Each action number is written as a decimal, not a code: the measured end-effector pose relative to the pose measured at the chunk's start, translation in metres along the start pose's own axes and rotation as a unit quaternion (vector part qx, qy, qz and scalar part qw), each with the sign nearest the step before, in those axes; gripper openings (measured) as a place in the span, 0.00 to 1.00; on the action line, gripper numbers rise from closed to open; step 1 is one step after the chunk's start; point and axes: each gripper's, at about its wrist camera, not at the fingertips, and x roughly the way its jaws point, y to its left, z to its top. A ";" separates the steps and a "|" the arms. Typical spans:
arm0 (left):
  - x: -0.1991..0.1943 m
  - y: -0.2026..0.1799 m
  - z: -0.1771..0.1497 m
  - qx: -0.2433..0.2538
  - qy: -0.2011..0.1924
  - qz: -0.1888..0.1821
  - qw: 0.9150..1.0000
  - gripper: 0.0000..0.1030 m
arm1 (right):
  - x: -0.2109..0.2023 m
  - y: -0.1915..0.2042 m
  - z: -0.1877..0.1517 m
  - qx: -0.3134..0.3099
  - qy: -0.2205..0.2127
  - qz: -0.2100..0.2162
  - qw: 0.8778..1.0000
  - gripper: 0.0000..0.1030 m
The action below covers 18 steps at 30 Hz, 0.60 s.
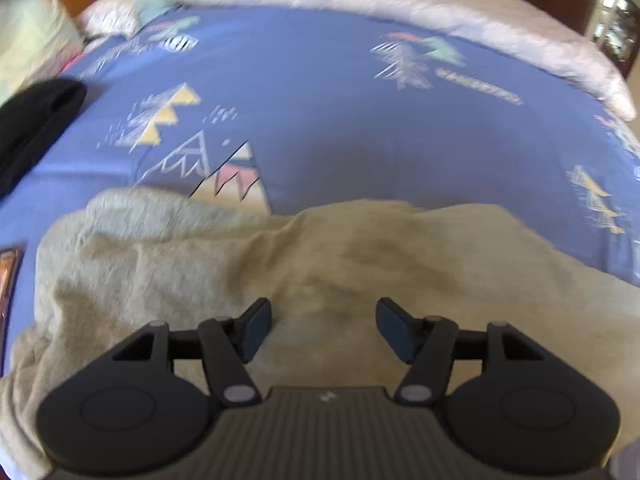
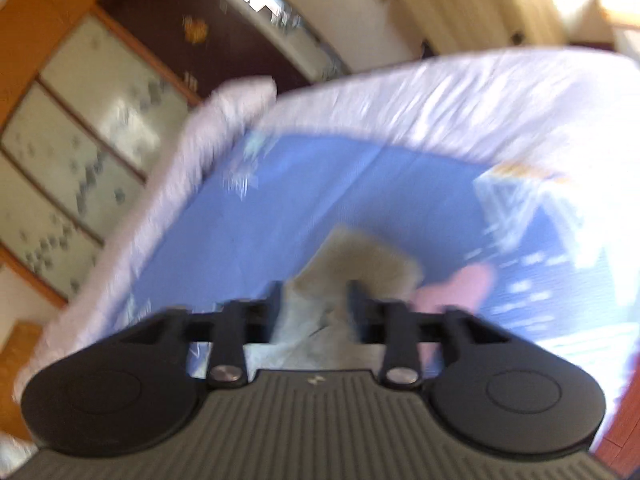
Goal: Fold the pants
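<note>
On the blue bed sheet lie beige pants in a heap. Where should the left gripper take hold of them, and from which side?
Probably at the far edge of the beige pants, where the cloth ends on the blue sheet. That border is free and slightly raised. The left gripper is open above the flat middle, which offers no fold to pinch; better to reach forward and come down from above, one finger on each side of the edge.

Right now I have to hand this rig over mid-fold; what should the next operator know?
Left gripper: fingers apart over the beige pants, gripping nothing.
Right gripper: fingers apart with pants cloth between them; too blurred to tell whether they pinch it.
Pants lie rumpled on the blue sheet, near its front edge.
Done: no neat fold visible yet.
Left: flatten, fold, square up.
</note>
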 end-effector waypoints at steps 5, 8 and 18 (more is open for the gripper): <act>-0.030 -0.035 -0.009 0.037 -0.011 -0.048 0.998 0.59 | -0.017 -0.030 -0.006 0.045 0.015 0.000 0.999 0.49; -0.039 -0.057 -0.013 0.057 -0.001 -0.076 0.995 0.59 | 0.000 -0.025 -0.010 0.040 0.033 -0.011 0.999 0.49; -0.042 -0.077 -0.023 0.067 0.035 -0.098 0.992 0.60 | 0.054 0.004 -0.002 0.012 0.051 -0.022 0.998 0.24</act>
